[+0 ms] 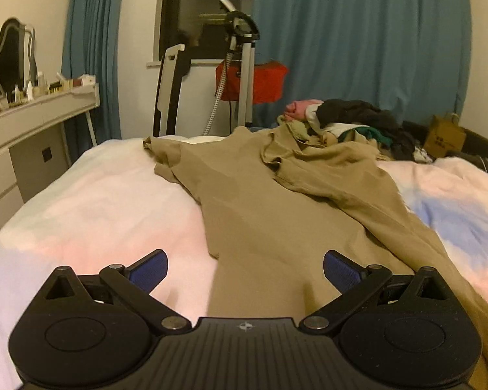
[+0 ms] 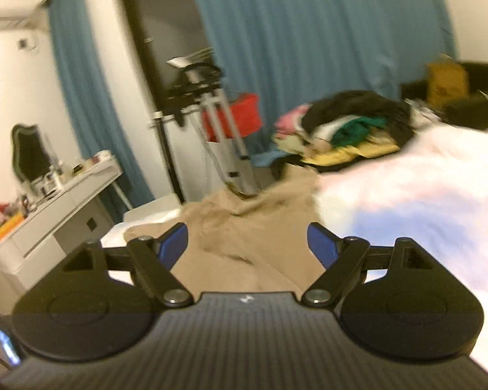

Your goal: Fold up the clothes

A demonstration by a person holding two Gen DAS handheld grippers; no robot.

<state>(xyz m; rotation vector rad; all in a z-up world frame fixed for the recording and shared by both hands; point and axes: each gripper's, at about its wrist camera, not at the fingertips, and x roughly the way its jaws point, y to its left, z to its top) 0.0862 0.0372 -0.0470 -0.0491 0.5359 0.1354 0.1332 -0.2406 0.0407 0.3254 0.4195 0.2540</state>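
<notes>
A tan garment (image 1: 260,201) is seen spread lengthwise on a pastel-covered bed (image 1: 97,201), its far end rumpled before a pile of unfolded clothes (image 1: 358,120). The left gripper (image 1: 245,271) and right gripper (image 2: 247,243) are both held above its near end with jaws wide and empty — the step judged to be between grasps. Next, an edge must be pinched and carried over for a fold.

Home bedroom, bed (image 1: 91,201), vanity w/ mirror (image 1: 11,57), teal curtains (image 1: 358,42), clothes pile (image 1: 351,120)
</notes>
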